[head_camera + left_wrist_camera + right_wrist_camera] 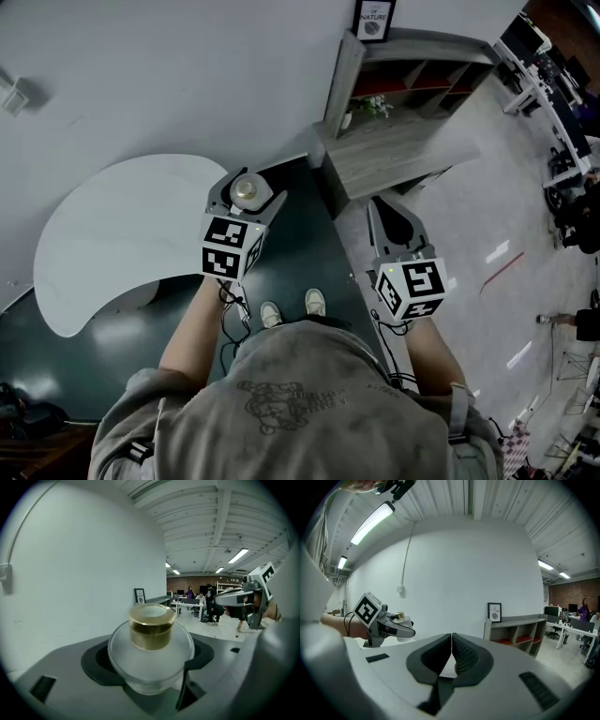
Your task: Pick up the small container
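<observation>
Small container (151,641) clamped in the left gripper (247,194), held beside the white table (112,234).
The right gripper (451,654) is pressed closed on nothing, near the grey shelf unit (403,150).

We're seeing a frosted, half-clear container (151,665) with a shiny gold, metal-looking cap (151,626). The left gripper (150,667) and right gripper (451,656) look like smooth matt grey plastic, with ribbed black pads (465,658) on the right one. The table (122,225) is smooth white, the shelf (394,157) greyish wood grain, the hoodie (291,403) soft grey cloth.
</observation>
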Demonstrator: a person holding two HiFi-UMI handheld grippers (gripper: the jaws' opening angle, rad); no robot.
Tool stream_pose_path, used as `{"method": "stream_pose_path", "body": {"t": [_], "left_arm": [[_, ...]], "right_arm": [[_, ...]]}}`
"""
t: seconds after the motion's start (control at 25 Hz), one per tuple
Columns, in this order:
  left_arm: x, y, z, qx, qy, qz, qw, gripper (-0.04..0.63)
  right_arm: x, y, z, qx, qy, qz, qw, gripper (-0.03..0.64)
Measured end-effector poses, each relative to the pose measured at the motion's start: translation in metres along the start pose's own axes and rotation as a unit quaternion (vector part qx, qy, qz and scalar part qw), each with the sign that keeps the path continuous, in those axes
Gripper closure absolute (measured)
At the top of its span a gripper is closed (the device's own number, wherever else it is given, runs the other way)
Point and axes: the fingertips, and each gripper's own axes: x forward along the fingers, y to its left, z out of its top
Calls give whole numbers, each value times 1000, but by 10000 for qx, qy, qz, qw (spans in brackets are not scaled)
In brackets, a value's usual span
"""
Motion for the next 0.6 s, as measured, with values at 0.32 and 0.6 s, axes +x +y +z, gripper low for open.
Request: {"method": "stream_pose_path", "body": {"t": [0.32, 0.6], "left_arm": [[-4, 1, 1, -37, 0, 22, 10000, 249], [-8, -5, 0, -67, -3, 1, 10000, 249]], "right_arm": [[0, 4, 0, -16, 3, 61, 10000, 587], [-6, 6, -2, -32, 15, 93, 10000, 588]]}}
